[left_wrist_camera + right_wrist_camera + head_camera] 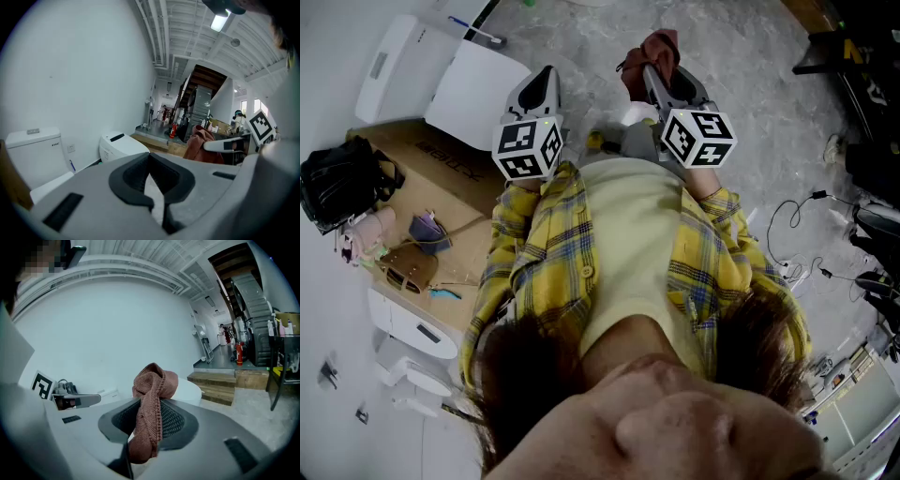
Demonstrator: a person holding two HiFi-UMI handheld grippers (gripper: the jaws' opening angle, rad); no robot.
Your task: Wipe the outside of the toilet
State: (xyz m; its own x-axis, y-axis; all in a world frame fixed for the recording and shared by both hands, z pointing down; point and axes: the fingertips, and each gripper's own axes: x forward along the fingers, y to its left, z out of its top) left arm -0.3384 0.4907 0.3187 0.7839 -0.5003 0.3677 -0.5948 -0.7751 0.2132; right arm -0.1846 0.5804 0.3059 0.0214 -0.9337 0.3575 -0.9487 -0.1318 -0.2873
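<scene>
Wiping looks not yet begun: the right gripper (661,80), held out before the torso, has its jaws clamped on a brown cloth (150,418), the left gripper (540,89) is level beside it with jaws nearly together and empty, so the cloth must next reach the toilet (473,94) to the left.

The head view looks steeply down, close over the left gripper (546,77) and right gripper (652,75). Each gripper view sits just behind its own jaws and faces level toward the wall (70,70), catching the other gripper alongside. All three show the cloth (150,394).
</scene>
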